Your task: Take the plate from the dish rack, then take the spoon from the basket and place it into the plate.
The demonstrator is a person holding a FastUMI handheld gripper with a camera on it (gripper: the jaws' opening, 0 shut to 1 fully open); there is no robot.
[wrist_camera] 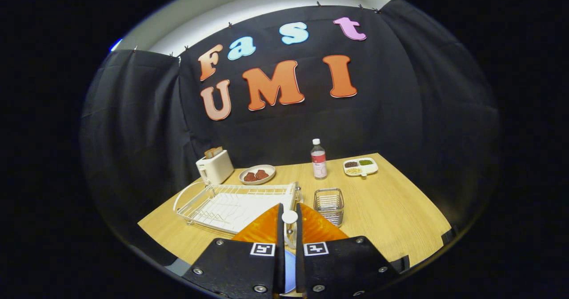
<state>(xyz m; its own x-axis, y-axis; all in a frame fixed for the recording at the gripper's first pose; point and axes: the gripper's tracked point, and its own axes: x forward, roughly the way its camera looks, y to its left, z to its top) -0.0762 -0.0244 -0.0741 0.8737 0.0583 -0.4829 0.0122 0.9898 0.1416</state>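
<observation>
Gripper [289,217] at bottom centre pinches a spoon [290,219] between its fingers, over a plate [289,270] showing low in the gap. Just beyond stand the rack [235,205] at centre left and the basket [329,205] to its right. Farther back: toaster [214,166], bottle [318,159].
</observation>
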